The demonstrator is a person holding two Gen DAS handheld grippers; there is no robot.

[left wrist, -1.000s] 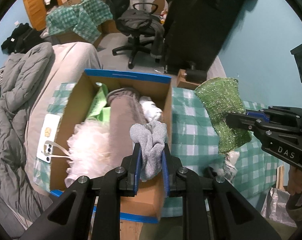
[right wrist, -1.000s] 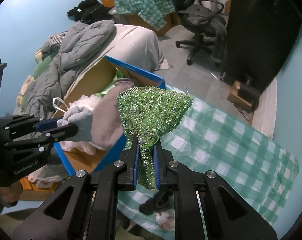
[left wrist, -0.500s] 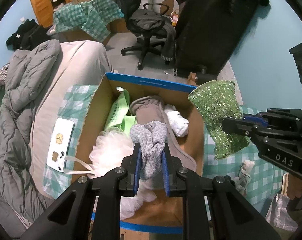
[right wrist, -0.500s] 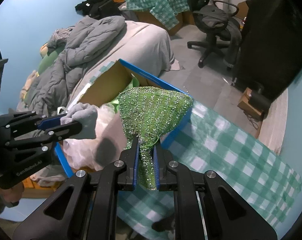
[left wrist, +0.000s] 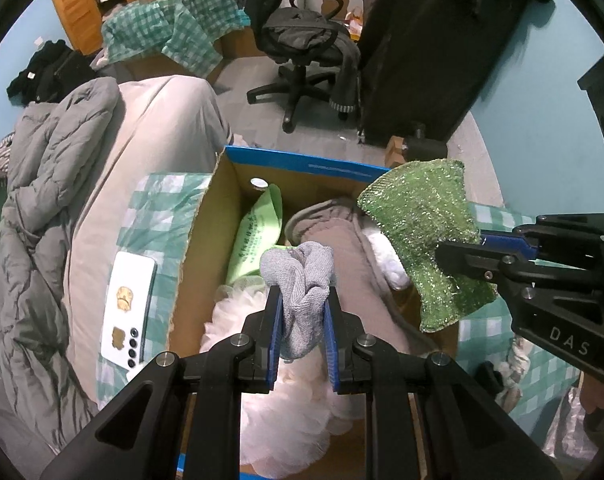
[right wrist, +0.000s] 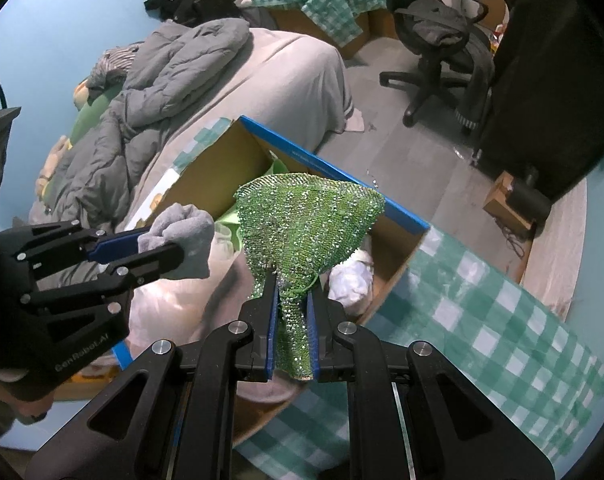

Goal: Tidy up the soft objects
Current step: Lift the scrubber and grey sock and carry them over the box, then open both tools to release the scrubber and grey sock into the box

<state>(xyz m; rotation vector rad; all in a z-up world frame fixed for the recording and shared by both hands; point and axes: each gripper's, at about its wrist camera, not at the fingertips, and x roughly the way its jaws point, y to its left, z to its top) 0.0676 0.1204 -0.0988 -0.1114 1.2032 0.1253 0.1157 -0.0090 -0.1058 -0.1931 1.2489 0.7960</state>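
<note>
My left gripper (left wrist: pixel 302 300) is shut on a bunched grey cloth (left wrist: pixel 299 276) and hangs over the open cardboard box (left wrist: pixel 205 248) with a blue rim. To its right my right gripper (right wrist: pixel 293 280) is shut on a green glittery cloth (right wrist: pixel 306 224), which hangs over the box's right side (left wrist: pixel 426 232). In the right wrist view the left gripper (right wrist: pixel 169 240) and its grey cloth (right wrist: pixel 185 236) show at the left. Inside the box lie a white fluffy item (left wrist: pixel 277 400), a brown-grey rolled cloth (left wrist: pixel 354 264), a light green bag (left wrist: pixel 257 236) and a white cloth (left wrist: pixel 386 256).
The box stands on a green checked cloth (right wrist: pixel 502 320) at the edge of a bed with a grey quilt (left wrist: pixel 33 208). A white phone (left wrist: pixel 127 308) lies left of the box. Behind are an office chair (left wrist: pixel 306 52), a dark cabinet (left wrist: pixel 434 48) and a small brown box (right wrist: pixel 510 200) on the floor.
Both grippers have moved left over the box with their cloths still held. The grey cloth now hangs above the box's middle and the green cloth above its right side.
</note>
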